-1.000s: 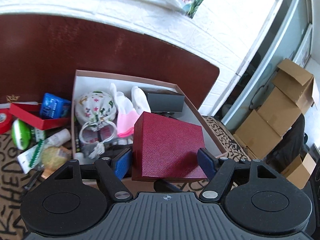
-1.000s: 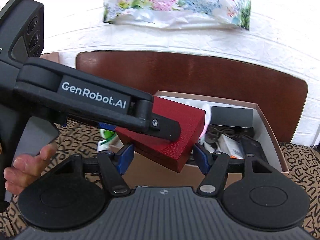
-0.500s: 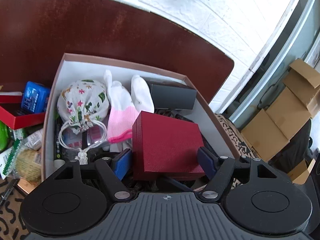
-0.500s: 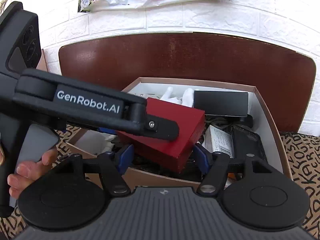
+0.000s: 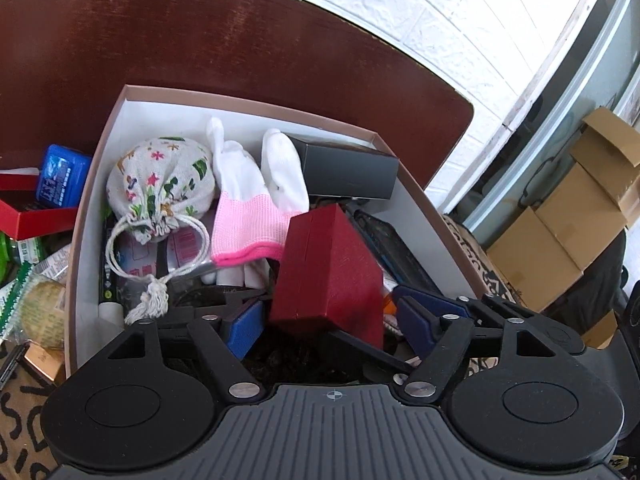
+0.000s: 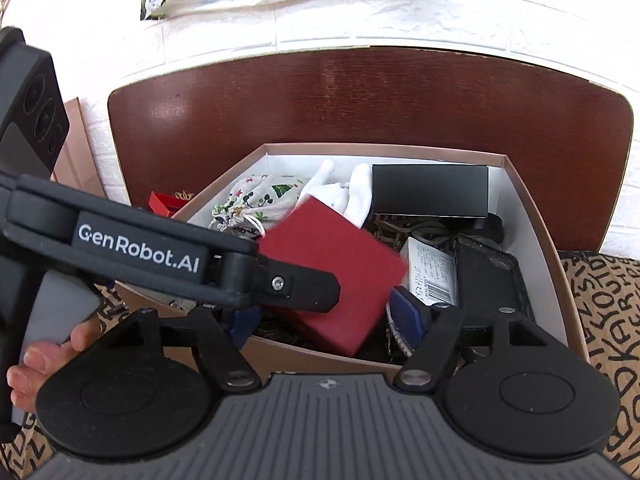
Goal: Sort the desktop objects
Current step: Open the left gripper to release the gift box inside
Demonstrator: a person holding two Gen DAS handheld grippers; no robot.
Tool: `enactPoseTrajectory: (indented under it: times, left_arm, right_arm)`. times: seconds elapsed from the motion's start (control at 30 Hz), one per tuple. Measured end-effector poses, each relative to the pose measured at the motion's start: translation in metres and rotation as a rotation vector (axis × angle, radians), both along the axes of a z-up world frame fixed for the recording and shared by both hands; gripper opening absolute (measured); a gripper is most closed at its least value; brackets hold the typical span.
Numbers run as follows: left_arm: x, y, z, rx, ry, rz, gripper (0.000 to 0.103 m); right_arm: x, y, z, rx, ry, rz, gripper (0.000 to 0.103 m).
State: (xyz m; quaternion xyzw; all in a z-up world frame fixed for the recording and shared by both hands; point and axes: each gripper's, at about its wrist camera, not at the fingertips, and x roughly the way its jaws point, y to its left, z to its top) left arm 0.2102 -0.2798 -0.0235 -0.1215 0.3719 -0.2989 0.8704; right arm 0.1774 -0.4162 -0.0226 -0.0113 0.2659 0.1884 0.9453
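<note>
Brown box (image 5: 424,200) w/ glove (image 5: 248,224), pouch (image 5: 160,188)

We saw a dark wooden headboard (image 6: 360,100) against the white brick wall (image 5: 460,32), with stacked cardboard boxes (image 5: 568,216) right of it in bright daylight.

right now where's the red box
In the left wrist view the red box sits tilted inside the cardboard box, between the left gripper's open fingers, just right of the pink-cuffed glove.
</note>
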Motion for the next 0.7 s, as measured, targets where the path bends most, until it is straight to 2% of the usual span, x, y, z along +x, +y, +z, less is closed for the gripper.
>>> enactPoseTrajectory:
  times: [0.03,0.1,0.23,0.43,0.7]
  left_arm:
    - [-0.001,0.0,0.0,0.001,-0.004,0.003,0.088]
    - [-0.002,0.001,0.001,-0.005,-0.01,0.002,0.091]
    - [-0.006,0.001,0.006,-0.018,-0.031,-0.005,0.103]
    - [-0.012,-0.001,0.009,-0.015,-0.052,-0.018,0.103]
    - [-0.015,0.0,0.005,-0.004,-0.027,-0.02,0.103]
  right_arm:
    - [0.0,-0.001,0.0,0.005,-0.001,-0.003,0.077]
    - [-0.003,-0.001,0.001,0.004,-0.014,-0.014,0.085]
    - [-0.005,0.0,0.003,0.004,-0.031,-0.03,0.095]
    - [-0.009,-0.001,0.005,0.017,-0.057,-0.059,0.102]
    - [-0.015,-0.001,0.005,0.03,-0.056,-0.069,0.103]
